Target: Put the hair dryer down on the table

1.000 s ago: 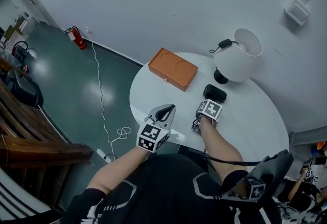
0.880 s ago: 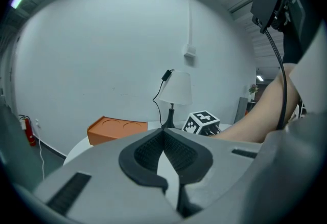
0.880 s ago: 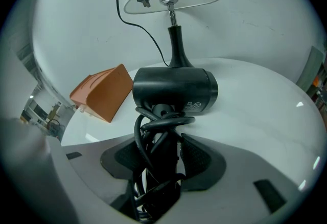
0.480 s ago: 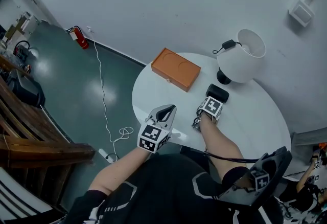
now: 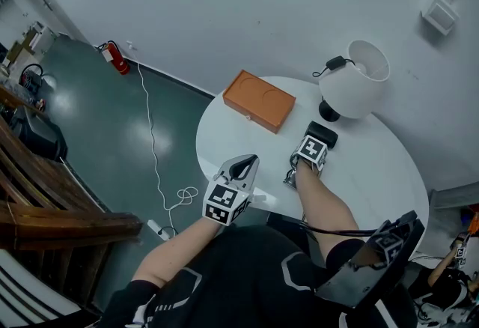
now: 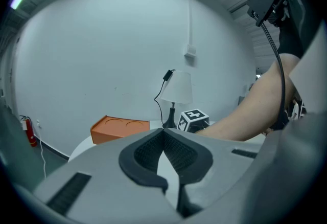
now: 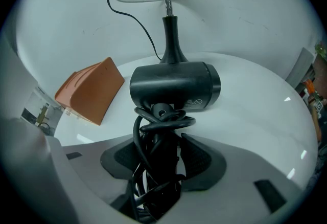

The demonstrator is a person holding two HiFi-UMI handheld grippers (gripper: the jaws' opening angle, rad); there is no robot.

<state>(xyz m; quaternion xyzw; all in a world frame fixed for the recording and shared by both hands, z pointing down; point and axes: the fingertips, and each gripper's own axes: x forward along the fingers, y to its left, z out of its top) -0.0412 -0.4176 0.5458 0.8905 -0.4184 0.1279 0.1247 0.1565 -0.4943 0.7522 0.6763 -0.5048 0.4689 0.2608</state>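
Not done yet, going by the grip. Holding the hair dryer (image 7: pixel 173 87) in the right gripper (image 7: pixel 162 159), jaws clamped on the handle, with the cord (image 7: pixel 153 126) wound round it and bunched between the pads. Carrying the barrel crosswise, low over the far middle of the table (image 7: pixel 255 115), just in front of the lamp (image 7: pixel 171 49) and right of the orange box (image 7: pixel 89 90). Can't tell whether the barrel already touches the tabletop; looks very close.

Keeping the left gripper (image 6: pixel 164 136) closed tip to tip with nothing in it, hovering at the near left edge of the table, well apart from the dryer. No part in the job as far as visible.

Done so far, as a judgement: brought over a free patch of table and tilted down towards it. Left to do: lower until resting flat, open the right jaws, back off without dragging the cord.

Versus a second ago: barely any change. Same clamp on the handle, same jaw width. Possibly a shade nearer the lamp base in the head view, though hard to separate from a small shift of the head camera. Left gripper in the same place, same closed state. Box and lamp untouched.
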